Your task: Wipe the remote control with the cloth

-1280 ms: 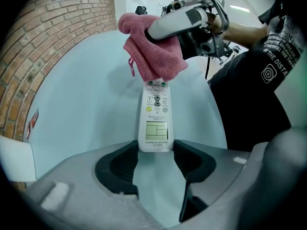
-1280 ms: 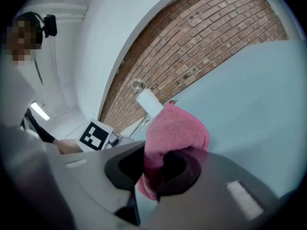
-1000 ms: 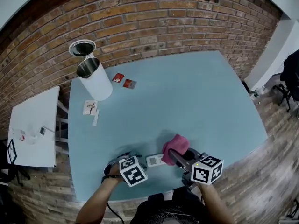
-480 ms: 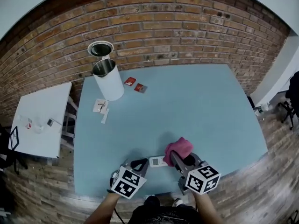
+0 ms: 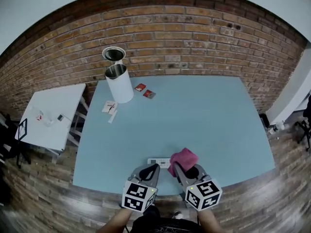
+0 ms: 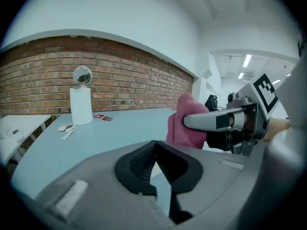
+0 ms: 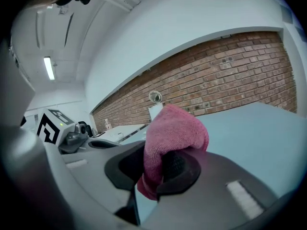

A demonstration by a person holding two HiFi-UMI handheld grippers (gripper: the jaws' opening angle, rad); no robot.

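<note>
The white remote control [image 5: 159, 162] lies flat on the blue table [image 5: 194, 115] near its front edge. My left gripper [image 5: 154, 167] hangs just above and in front of it, jaws shut with nothing between them [image 6: 154, 150]. My right gripper [image 5: 179, 168] is beside it, shut on a bunched pink cloth [image 5: 183, 158]. The cloth [image 7: 175, 131] fills the gap between the right jaws and bulges above them. In the left gripper view the cloth [image 6: 188, 121] shows to the right, held off the table. The remote is hidden in both gripper views.
A white cylindrical bin [image 5: 119, 83] with a round lid [image 5: 113, 54] behind it stands at the table's far left corner, near two red packets [image 5: 145, 91] and white paper sachets [image 5: 110, 108]. A white side table [image 5: 56, 115] stands left. A brick wall [image 5: 194, 38] runs behind.
Both grippers have risen and drawn back toward me, the left one more. The left gripper has come away from the remote, which stays on the table. The cloth stays in the right gripper.
</note>
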